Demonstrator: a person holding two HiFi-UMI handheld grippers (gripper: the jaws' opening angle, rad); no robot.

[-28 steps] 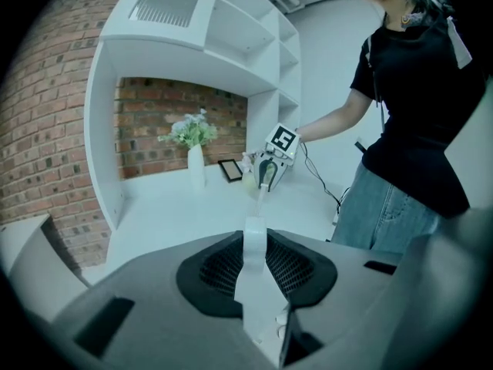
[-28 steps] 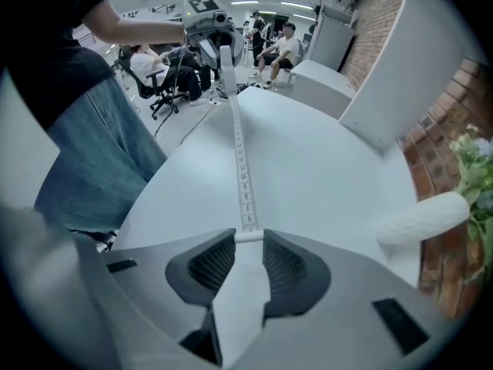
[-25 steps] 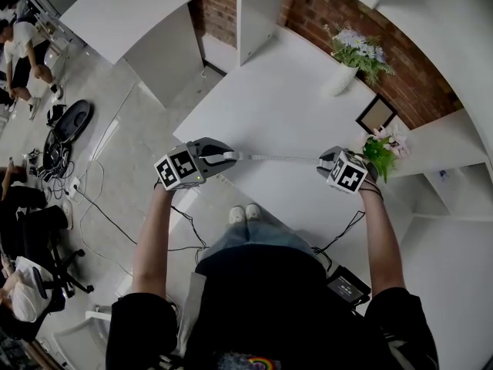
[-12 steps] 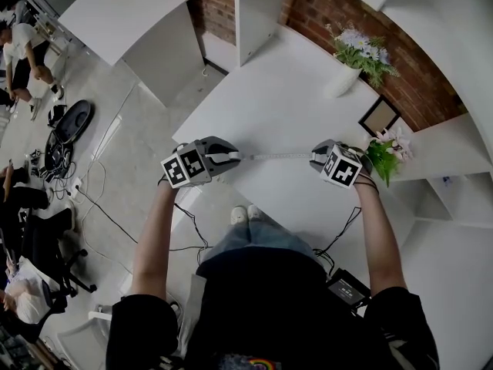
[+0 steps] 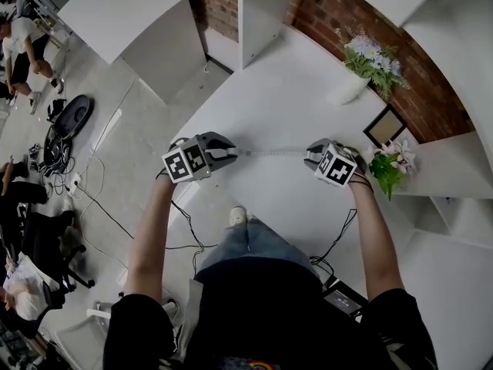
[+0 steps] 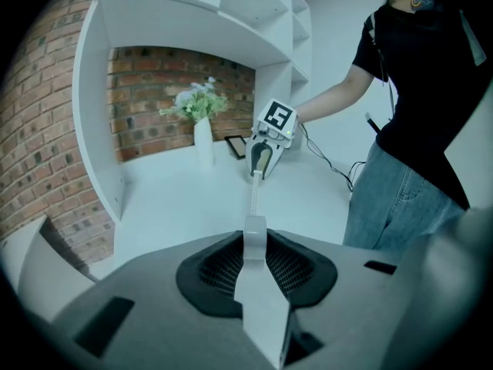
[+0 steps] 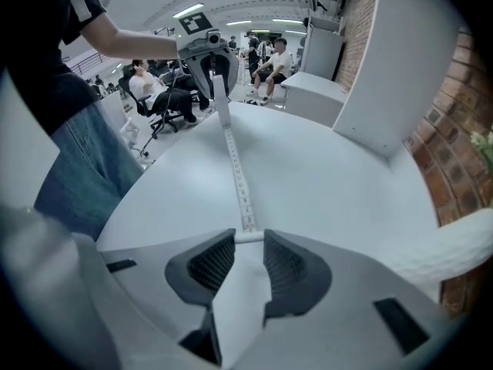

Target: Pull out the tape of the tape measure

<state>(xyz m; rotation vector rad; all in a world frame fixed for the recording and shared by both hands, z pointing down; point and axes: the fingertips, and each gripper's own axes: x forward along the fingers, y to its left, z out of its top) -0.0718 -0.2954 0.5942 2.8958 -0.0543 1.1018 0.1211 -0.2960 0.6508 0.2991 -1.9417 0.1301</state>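
Observation:
A white tape measure case (image 6: 259, 299) sits pinched between the pads of my left gripper (image 6: 255, 241), which is shut on it. From it the narrow tape (image 5: 274, 153) runs taut, just above the white table (image 5: 293, 99), to my right gripper (image 5: 310, 155). In the right gripper view the tape (image 7: 236, 172) ends at the jaw tips of the right gripper (image 7: 248, 240), whose jaws are closed across the end's width. At the tape's far end there, the left gripper (image 7: 218, 75) holds the case (image 7: 219, 91). The left gripper view shows the right gripper (image 6: 262, 163) straight ahead.
A white vase of flowers (image 5: 350, 83), a picture frame (image 5: 384, 127) and a small flowering plant (image 5: 390, 164) stand along the brick wall at the table's right. White shelving (image 5: 258, 14) rises behind. Cables (image 5: 100, 199) and seated people (image 5: 19, 48) are on the floor at left.
The two grippers have come closer together and shifted slightly up the head view. The visible span of tape between them is shorter than a second ago.

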